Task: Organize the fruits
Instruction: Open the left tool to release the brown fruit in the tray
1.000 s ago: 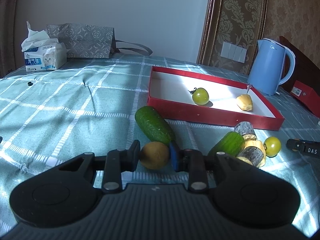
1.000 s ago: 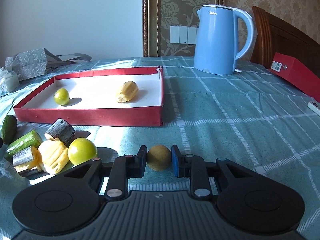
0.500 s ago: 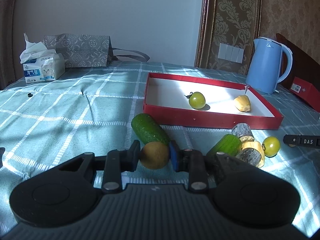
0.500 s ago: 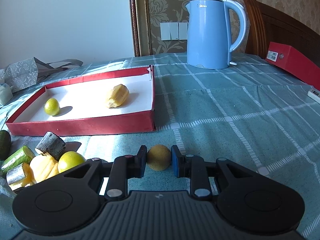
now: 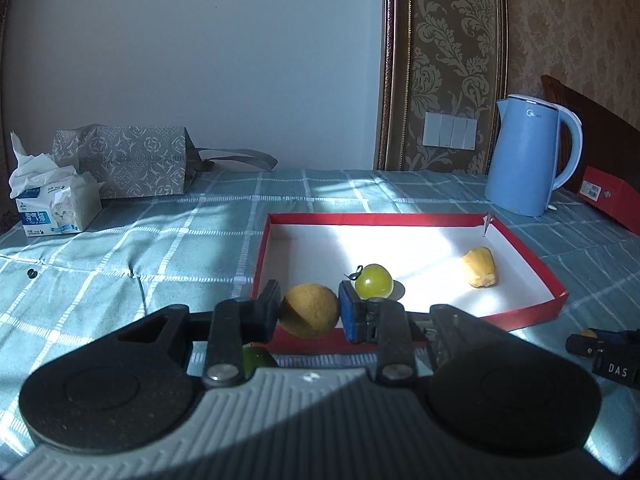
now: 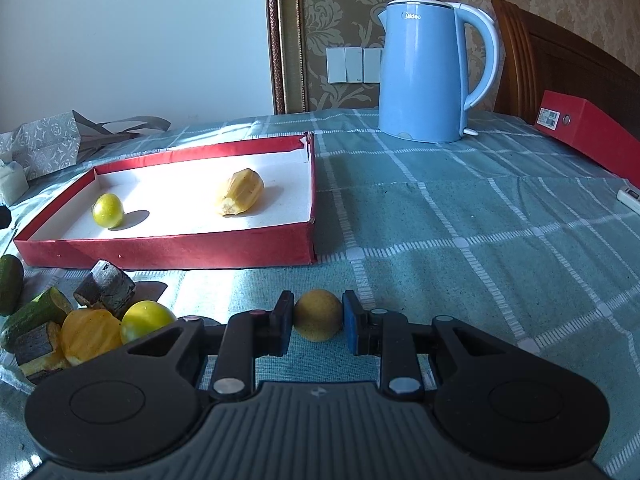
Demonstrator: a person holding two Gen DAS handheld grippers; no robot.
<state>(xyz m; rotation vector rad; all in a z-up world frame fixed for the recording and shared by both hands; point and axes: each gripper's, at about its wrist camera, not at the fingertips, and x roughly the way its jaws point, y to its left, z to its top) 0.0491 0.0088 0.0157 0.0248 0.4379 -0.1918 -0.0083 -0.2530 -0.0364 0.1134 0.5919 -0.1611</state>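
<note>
My left gripper (image 5: 309, 312) is shut on a round brown-yellow fruit (image 5: 309, 310) and holds it above the near edge of the red tray (image 5: 532, 256). In the tray lie a green tomato (image 5: 374, 280) and a yellow fruit piece (image 5: 480, 267). My right gripper (image 6: 318, 322) is shut on another round brown-yellow fruit (image 6: 318, 315), low over the cloth in front of the red tray (image 6: 176, 249). To its left lie a cucumber piece (image 6: 34, 313), a yellow-green tomato (image 6: 146, 320), a yellow fruit (image 6: 90, 334) and dark chunks (image 6: 106, 288).
A blue kettle (image 6: 430, 72) stands behind the tray at the right. A red box (image 6: 592, 132) lies at the far right. A tissue box (image 5: 56, 204) and a grey bag (image 5: 124, 166) sit at the back left. A whole cucumber (image 6: 10, 288) lies at the left edge.
My left gripper has risen and moved forward with its fruit, from beside the cucumber to above the tray's near edge. My right gripper has moved closer to the tray, still holding its fruit.
</note>
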